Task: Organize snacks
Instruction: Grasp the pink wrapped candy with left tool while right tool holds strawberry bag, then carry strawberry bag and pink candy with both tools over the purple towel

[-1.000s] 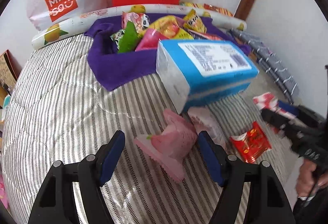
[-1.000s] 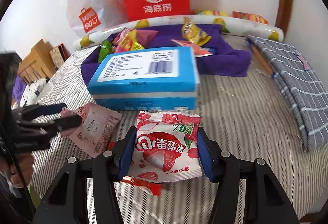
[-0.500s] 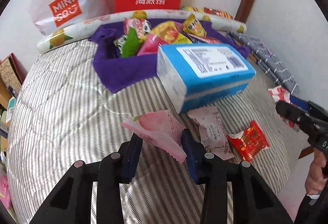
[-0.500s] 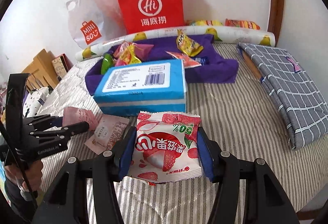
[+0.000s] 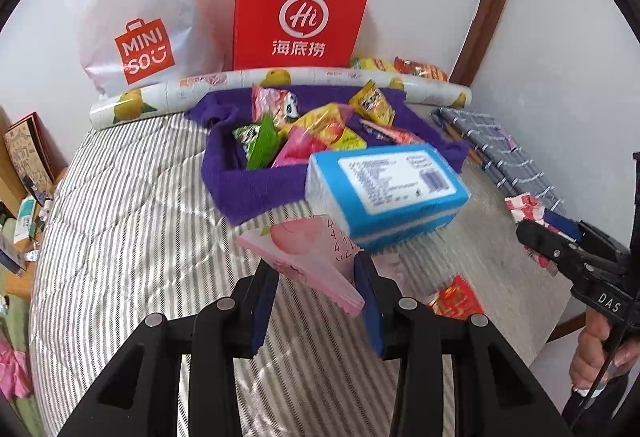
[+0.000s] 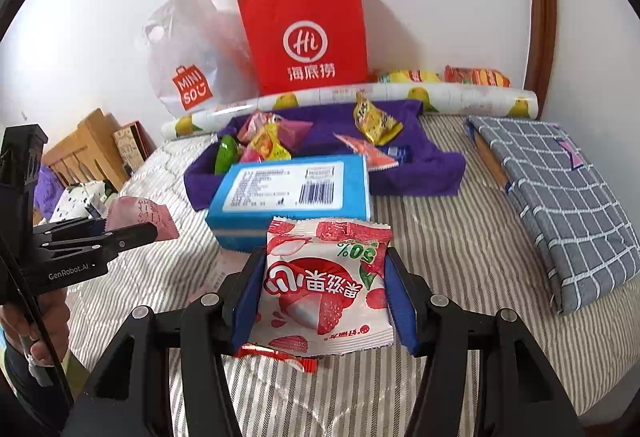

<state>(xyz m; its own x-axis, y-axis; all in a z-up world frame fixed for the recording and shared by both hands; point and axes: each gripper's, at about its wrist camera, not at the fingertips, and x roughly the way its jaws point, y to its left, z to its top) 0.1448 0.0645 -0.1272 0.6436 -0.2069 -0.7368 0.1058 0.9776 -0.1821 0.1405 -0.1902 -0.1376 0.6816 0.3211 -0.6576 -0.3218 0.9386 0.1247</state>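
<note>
Left wrist view: left hand-held gripper (image 5: 316, 277) pinches pink packet (image 5: 304, 249); right hand-held gripper (image 6: 324, 297) clamps strawberry packet (image 6: 326, 285).

Two wrist views, close above my bed (image 5: 120, 237), angled downward toward the wall; both share the blue box (image 5: 384, 193) and red bag (image 6: 308, 37).

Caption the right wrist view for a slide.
Right gripper clamps a strawberry snack packet above the striped bed, facing a blue tissue pack.
</note>
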